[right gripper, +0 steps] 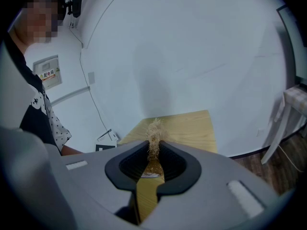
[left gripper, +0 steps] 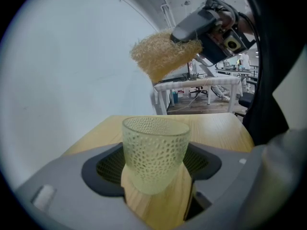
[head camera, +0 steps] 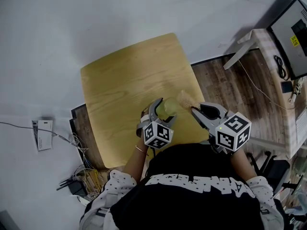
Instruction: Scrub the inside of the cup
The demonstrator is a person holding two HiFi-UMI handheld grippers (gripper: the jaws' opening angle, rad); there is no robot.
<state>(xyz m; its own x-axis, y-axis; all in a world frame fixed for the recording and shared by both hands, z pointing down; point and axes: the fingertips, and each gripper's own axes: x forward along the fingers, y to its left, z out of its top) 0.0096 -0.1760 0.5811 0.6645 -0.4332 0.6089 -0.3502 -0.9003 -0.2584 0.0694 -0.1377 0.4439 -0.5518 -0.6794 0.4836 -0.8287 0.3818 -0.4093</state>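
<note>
The wooden table is the biggest thing here, and both tools work over its near right part. My left gripper is clamped on the lower body of the cup, which seems to be lifted off the board. My right gripper is closed tight on one end of a fibrous scrub pad.

I judge the cup to be light and stiff, with a thin, translucent, dimpled wall. I cannot tell if it is glass or plastic, so I would squeeze it gently, low on the body, leaving the rim free. The pad looks soft, dry and springy. It should bend easily inside the cup.

The head view shows only that cup and pad are close together. The left gripper view shows the open mouth empty and the pad above and beyond the rim, not inside. The right gripper view shows the pad squeezed thin between the jaws, but no cup.
</note>
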